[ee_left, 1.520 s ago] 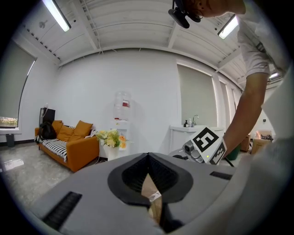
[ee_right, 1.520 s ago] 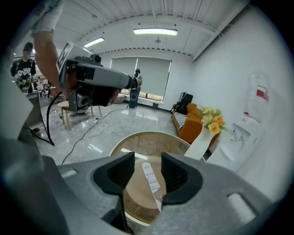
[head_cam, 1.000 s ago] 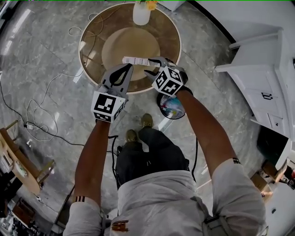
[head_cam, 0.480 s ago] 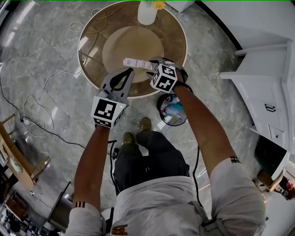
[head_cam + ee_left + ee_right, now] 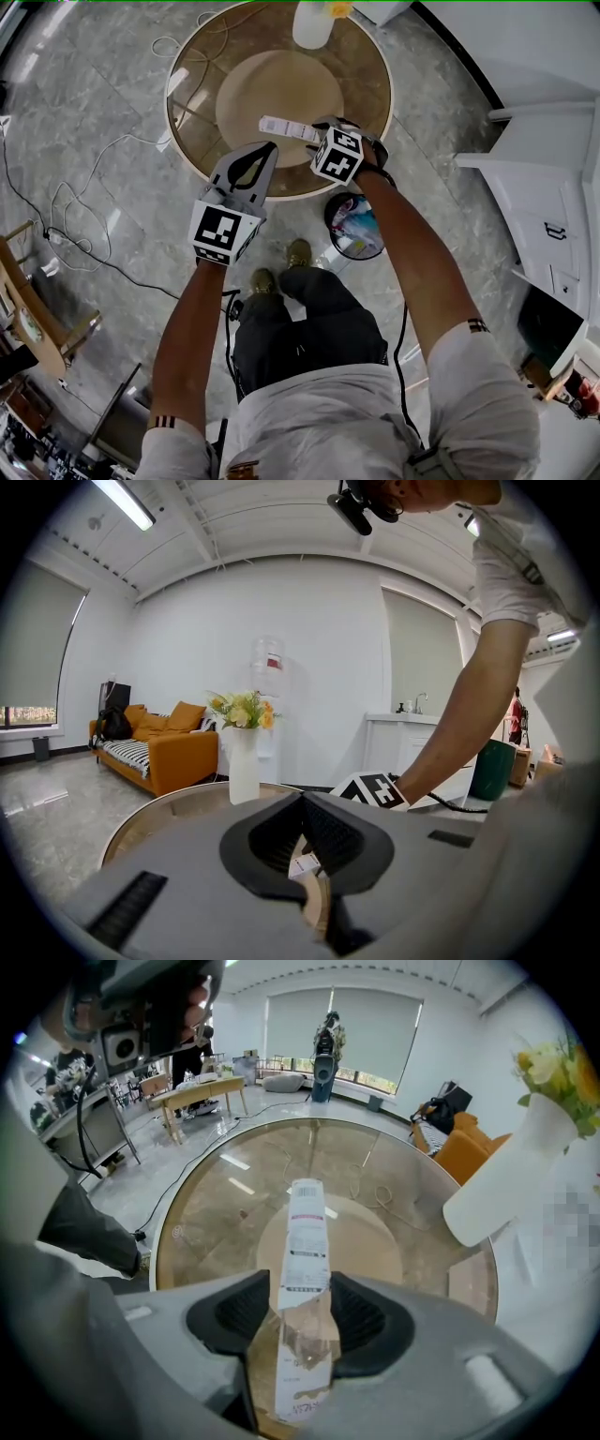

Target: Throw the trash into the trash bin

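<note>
A long white paper strip (image 5: 284, 127) with print on it lies flat on the round glass table (image 5: 366, 84). My right gripper (image 5: 322, 131) points steeply down over its near end. In the right gripper view the paper strip (image 5: 305, 1241) runs through the gap between the jaws of the right gripper (image 5: 302, 1281); they are closing and do not press on it. My left gripper (image 5: 269, 148) hovers at the table's near edge, shut and empty. A black trash bin (image 5: 354, 225) with colourful rubbish stands on the floor under my right forearm.
A white vase (image 5: 311, 23) of yellow flowers stands at the table's far side. Cables (image 5: 75, 234) trail over the marble floor to the left. White cabinets (image 5: 553, 187) line the right side, and a wooden chair (image 5: 28, 319) sits at far left.
The right gripper has sunk and tipped down over the near end of the paper strip. The left gripper has dropped a little towards the table edge.
</note>
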### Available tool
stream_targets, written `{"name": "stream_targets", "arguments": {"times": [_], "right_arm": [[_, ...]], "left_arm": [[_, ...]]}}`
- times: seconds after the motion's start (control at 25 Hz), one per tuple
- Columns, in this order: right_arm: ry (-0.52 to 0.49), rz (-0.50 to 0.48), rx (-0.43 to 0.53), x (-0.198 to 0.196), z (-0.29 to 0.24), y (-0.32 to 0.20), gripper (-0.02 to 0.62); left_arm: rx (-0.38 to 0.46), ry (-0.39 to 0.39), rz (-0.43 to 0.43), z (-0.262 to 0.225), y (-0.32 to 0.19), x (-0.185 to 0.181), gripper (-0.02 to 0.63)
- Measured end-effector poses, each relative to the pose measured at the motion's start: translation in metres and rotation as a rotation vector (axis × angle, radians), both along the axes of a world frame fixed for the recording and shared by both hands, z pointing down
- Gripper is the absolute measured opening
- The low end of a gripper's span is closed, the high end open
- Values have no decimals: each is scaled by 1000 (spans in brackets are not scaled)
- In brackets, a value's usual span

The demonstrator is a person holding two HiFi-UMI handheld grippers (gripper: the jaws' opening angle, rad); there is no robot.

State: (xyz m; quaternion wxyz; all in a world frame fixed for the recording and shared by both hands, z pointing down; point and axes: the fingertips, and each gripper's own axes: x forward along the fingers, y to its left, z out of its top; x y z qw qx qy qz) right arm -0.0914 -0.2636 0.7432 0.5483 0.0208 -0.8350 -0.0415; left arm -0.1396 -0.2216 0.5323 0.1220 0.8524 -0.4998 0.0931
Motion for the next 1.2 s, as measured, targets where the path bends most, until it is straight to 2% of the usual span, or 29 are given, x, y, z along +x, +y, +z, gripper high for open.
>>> {"name": "stream_targets", "arguments": {"times": [0.08,0.36,0.56,0.76,1.2], "right_arm": [[-3,16,-11,1,1,0,167],[-2,61,-22,5,2,4,109],[-37,112,-4,6,-9,5,66],[-82,193,5,16,-30,11,60],[-263,408,58,26,-103,50,60]], "left_arm": [[-3,-1,-2,1,1,-1,-2],[-7,-1,-3,4,0,-3,-2],[-9,1,11,0,3,-1,-2],[-8,14,26,-10,9,4,-2],[-9,36,89,-46,39,14,-2]]}}
